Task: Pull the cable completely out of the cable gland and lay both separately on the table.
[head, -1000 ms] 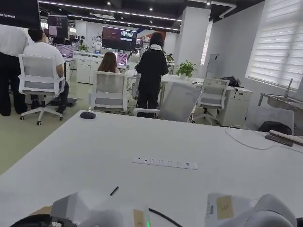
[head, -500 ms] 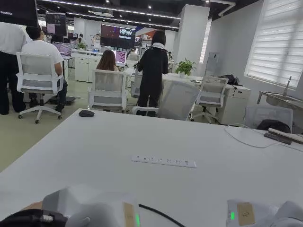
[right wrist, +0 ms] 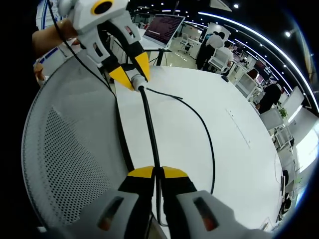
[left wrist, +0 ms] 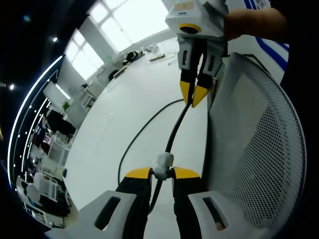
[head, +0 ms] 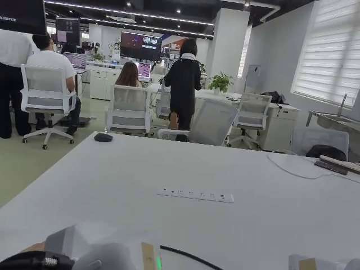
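The white table [head: 112,169] and its power strip [head: 195,194] sit where they did a second ago. Both grippers, though, have dropped toward the person, further to the near side of the power strip and down at the table's near edge. That puts them beside a grey mesh chair back [left wrist: 259,149].

The left gripper [left wrist: 162,174] has its yellow-tipped jaws pinching the gland. The right gripper [right wrist: 155,173] has its jaws pressed together on the cable [left wrist: 174,132], a little way along from the left.

The black cable runs nearly straight between the two grippers. Past the gland it trails in a loose curve over the table, on the near side of the power strip. A loose black end that lay there a second ago has gone from the head view.

The small white gland [left wrist: 163,164] is still threaded on the cable. The pull looks under way, not finished, and nothing has been laid down yet.
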### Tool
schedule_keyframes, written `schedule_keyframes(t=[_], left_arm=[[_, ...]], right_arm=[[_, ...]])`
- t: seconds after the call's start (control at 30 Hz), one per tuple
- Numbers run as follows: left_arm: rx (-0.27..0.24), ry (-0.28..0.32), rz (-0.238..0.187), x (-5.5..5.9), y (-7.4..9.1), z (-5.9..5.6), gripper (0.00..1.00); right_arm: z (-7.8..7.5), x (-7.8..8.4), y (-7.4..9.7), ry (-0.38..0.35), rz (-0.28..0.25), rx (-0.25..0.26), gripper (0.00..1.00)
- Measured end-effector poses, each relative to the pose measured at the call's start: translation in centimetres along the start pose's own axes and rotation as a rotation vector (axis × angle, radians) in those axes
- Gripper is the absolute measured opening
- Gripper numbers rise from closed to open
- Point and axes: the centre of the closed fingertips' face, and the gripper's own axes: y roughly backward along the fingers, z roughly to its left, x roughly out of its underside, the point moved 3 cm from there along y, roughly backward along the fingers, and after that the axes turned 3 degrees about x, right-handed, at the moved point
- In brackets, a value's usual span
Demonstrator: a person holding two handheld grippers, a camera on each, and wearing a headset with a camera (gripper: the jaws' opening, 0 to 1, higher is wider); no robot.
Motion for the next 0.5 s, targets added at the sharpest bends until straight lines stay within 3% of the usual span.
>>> schedule_keyframes(t=[0.4,0.5], left_arm=[[-0.002,0.009,0.002,0.2,0.1,0.2,0.17],[0.002,0.004,0.01,0.1,-0.1,0.1,0.17]], right_arm=[[-1.1,2.1,0.0,-0.038,0.066,0.029,0.04],[-1.2,2.2,-0.3,-0.064,0.11,0.028,0.15]])
